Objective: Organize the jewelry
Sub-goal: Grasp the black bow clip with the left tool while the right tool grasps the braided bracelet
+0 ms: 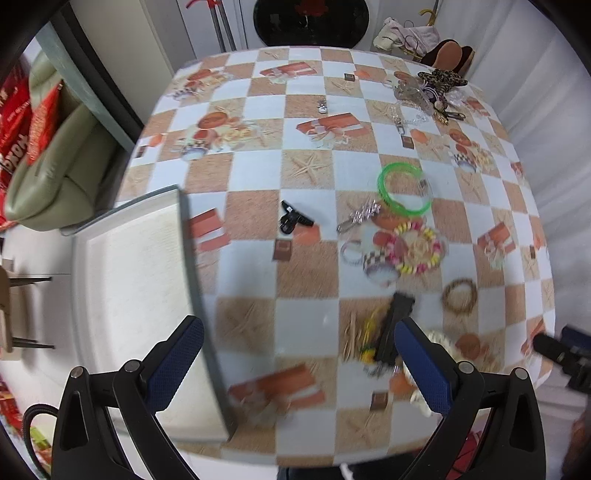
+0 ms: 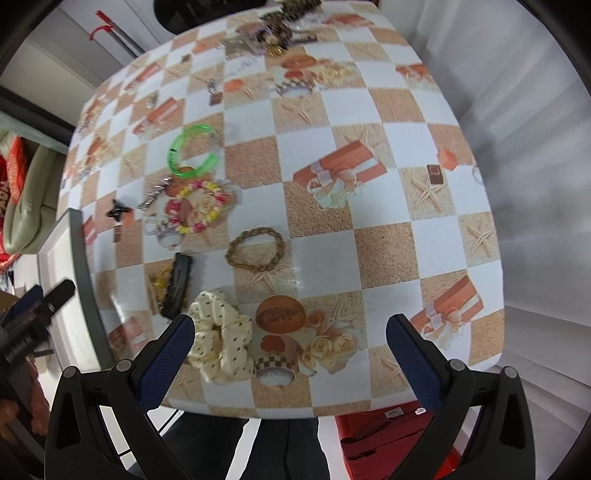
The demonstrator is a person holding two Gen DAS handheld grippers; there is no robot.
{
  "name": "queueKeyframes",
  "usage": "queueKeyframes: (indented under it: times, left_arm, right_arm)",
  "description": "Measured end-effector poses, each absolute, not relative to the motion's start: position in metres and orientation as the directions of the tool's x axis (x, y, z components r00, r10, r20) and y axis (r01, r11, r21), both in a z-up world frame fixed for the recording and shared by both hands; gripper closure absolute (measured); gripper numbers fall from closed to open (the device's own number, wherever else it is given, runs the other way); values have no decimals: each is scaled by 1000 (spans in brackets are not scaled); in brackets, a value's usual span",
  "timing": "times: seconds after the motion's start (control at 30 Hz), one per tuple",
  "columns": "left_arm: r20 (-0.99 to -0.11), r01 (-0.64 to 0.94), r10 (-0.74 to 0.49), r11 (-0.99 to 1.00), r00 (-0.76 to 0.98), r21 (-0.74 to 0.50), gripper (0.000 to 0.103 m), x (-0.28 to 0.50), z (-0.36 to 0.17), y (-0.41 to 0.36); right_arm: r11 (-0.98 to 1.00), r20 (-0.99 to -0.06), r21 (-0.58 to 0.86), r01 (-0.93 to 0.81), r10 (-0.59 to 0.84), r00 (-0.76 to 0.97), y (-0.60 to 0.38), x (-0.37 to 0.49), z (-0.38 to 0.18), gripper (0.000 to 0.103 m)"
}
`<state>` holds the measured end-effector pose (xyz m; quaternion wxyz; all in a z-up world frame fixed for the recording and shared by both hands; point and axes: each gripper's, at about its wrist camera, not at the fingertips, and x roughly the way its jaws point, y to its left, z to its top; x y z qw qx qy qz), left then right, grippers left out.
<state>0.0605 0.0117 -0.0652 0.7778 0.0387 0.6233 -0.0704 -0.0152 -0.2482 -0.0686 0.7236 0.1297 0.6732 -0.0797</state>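
Observation:
Jewelry and hair pieces lie loose on a checked tablecloth: a green bangle [image 1: 404, 188] [image 2: 192, 151], a pink and yellow bead bracelet [image 1: 417, 251] [image 2: 199, 206], a braided brown ring [image 1: 460, 295] [image 2: 256, 248], a black hair clip [image 1: 393, 328] [image 2: 177, 284], a small black claw clip [image 1: 293, 219] [image 2: 117, 212], a cream dotted scrunchie [image 2: 221, 336]. A white tray with a grey rim [image 1: 199, 295] [image 2: 79, 251] sits at the left table edge. My left gripper [image 1: 299, 365] is open and empty over the near table. My right gripper [image 2: 291, 354] is open and empty, its left finger beside the scrunchie.
A heap of more jewelry with a leopard-print piece [image 1: 439, 79] [image 2: 280, 26] lies at the far right corner. A silver clip [image 1: 358, 218] lies by the bangle. A green sofa [image 1: 55, 166] stands left of the table. A red crate [image 2: 388, 435] is under the near edge.

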Motion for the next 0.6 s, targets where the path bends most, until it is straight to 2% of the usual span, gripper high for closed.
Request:
queueKeyframes:
  times: [0.23, 0.33, 0.47, 0.5, 0.6]
  left_arm:
    - [-975, 151, -90, 987, 203, -60, 0, 108, -100, 5]
    - [-979, 144, -85, 988, 187, -58, 4, 127, -118, 5]
    - [-980, 119, -70, 992, 184, -48, 6, 144, -138, 8]
    - [-981, 115, -66, 992, 184, -45, 12, 148, -143, 9]
    - [-984, 100, -62, 994, 164, -46, 16, 158, -158, 10]
  right_arm:
    - [950, -997, 79, 302, 67, 49, -251, 10, -109, 0]
    - [951, -998, 68, 302, 61, 34, -250, 19, -126, 3]
    - [949, -999, 40, 312, 35, 19, -254, 27, -144, 9]
    - [948, -999, 31, 317, 26, 17, -256, 29, -149, 13]
    - [948, -1000, 2, 317, 0, 4, -260, 31, -160, 24]
